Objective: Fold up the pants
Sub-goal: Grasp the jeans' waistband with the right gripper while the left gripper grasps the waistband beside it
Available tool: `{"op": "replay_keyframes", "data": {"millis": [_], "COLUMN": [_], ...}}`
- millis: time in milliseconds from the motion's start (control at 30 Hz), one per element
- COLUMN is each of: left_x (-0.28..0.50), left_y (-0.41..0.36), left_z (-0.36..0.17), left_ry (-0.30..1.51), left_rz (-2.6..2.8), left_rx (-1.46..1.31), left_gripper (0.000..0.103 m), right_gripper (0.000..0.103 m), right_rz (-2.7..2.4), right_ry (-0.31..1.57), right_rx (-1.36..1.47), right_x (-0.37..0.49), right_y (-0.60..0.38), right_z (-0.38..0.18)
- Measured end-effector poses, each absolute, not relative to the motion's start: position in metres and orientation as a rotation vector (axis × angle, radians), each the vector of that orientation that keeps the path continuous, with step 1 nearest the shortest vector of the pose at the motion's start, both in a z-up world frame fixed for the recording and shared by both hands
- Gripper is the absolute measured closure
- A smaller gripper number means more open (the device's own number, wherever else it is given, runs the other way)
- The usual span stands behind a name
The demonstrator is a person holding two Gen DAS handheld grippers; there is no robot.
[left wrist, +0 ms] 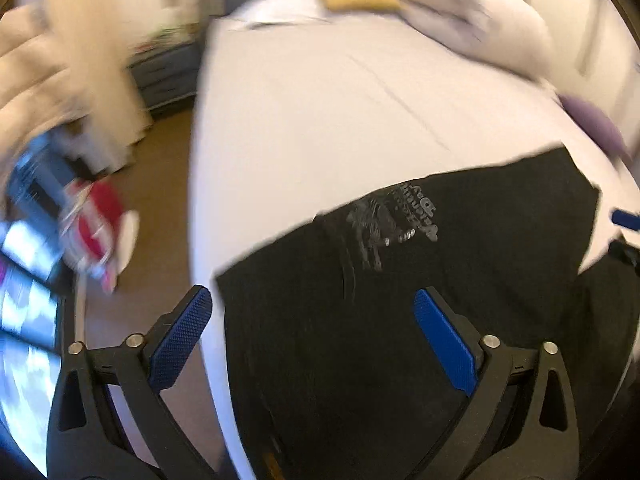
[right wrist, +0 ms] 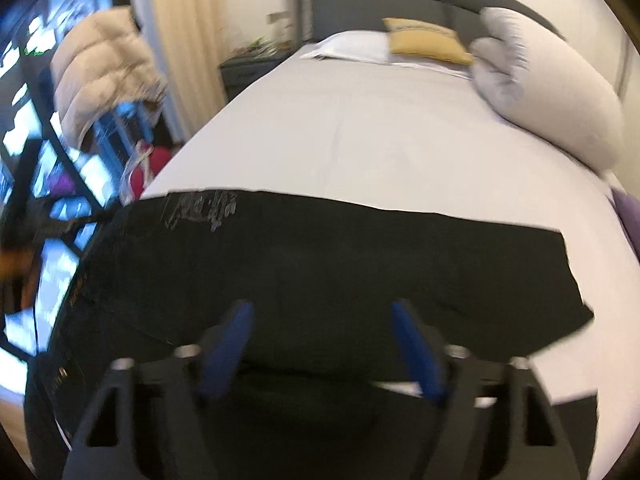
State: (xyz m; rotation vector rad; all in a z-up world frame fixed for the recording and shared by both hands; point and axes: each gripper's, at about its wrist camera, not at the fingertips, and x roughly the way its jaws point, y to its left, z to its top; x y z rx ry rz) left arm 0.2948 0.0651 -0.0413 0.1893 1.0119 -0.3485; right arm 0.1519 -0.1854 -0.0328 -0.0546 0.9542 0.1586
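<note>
Black pants (right wrist: 320,264) lying flat across the near end of the bed (right wrist: 380,136), left gripper (left wrist: 312,316) hovering above them with jaws spread wide, right gripper (right wrist: 322,332) hovering partly open, nothing between its pads, yellow cushion (right wrist: 428,40) resting by the headboard.

The left gripper (left wrist: 312,328) points steeply down over the pants (left wrist: 460,280), jaws spread wide with nothing between the blue pads; the right gripper (right wrist: 322,344) tilts down over the pants too, jaws partly apart, gripping nothing, blurred.
</note>
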Motion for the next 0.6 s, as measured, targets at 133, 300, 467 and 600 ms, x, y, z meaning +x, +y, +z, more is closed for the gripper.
{"op": "replay_keyframes", "data": {"millis": [133,300,467,600], "left_x": [0.362,0.402,0.414,0.426], "left_y": [0.065,0.054,0.039,0.042], "left_z": [-0.064,-0.091,-0.125,-0.127], "left_ry": [1.140,1.253,1.354,1.373], "left_rz": [-0.487,-0.613,-0.671,-0.689], "left_rx": [0.223,0.252,0.354,0.316], "left_gripper": [0.017,0.017,0.017,0.017], "right_gripper": [0.053,0.053,0.053,0.053], "right_rz": [0.263,0.347,0.384,0.424], "right_ry": [0.990,1.016,1.039,1.041], "right_rx": [-0.075,-0.063,-0.076,-0.082], "right_x": [0.168,0.177,0.185,0.191], "right_y": [-0.183,-0.181,-0.177,-0.173], "right_z": [-0.044,-0.057,-0.067,-0.068]}}
